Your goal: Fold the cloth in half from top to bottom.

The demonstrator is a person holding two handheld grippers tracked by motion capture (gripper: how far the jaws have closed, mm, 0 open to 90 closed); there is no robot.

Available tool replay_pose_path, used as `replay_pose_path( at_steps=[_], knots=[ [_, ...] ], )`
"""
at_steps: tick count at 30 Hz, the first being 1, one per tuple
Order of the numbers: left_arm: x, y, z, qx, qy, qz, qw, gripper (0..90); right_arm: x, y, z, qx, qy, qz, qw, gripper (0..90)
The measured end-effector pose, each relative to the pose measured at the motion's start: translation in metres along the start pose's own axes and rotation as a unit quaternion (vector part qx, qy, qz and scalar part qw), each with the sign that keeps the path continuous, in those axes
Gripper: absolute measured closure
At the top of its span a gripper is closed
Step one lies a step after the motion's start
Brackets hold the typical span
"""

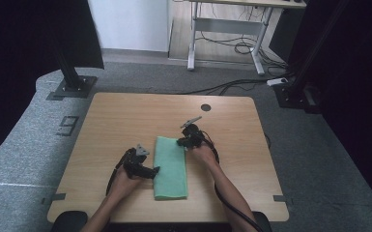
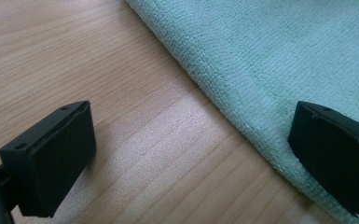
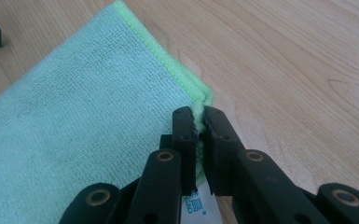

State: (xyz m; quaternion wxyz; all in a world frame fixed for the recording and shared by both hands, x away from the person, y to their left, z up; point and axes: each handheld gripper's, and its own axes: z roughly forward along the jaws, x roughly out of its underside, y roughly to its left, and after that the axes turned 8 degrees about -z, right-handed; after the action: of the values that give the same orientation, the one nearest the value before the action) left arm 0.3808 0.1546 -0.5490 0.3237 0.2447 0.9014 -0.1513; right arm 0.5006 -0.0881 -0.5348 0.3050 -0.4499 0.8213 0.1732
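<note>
A folded light green cloth (image 1: 170, 166) lies on the wooden table (image 1: 125, 116), its long side running front to back. My right gripper (image 1: 181, 141) sits at the cloth's far right corner. In the right gripper view its jaws are pinched together on the cloth's corner (image 3: 200, 105), with a strip of fabric between the pads. My left gripper (image 1: 154, 170) rests at the cloth's left edge, its jaws spread wide. In the left gripper view one pad (image 2: 58, 149) hovers over bare wood and the other pad (image 2: 338, 156) over the cloth (image 2: 279, 60). Nothing is between them but the cloth's edge.
A round dark hole (image 1: 206, 108) marks the table's far side. A desk frame with cables (image 1: 232, 43) stands on the floor beyond. Black stand bases (image 1: 72, 87) flank the table's far corners. Bare wood surrounds the cloth on both sides.
</note>
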Motion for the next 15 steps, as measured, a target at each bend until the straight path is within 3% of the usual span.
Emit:
replay_pose_path(
  at_steps=[9, 15],
  knots=[
    [0.004, -0.004, -0.006, 0.002, 0.004, -0.003, 1.0, 3.4, -0.002, 0.001, -0.002, 0.01, 0.004, 0.003, 0.9999, 83.9],
    [0.005, -0.004, -0.005, 0.0, 0.001, -0.001, 1.0, 2.7, -0.007, 0.005, -0.013, 0.015, -0.01, -0.002, 0.9998, 84.3]
  ],
)
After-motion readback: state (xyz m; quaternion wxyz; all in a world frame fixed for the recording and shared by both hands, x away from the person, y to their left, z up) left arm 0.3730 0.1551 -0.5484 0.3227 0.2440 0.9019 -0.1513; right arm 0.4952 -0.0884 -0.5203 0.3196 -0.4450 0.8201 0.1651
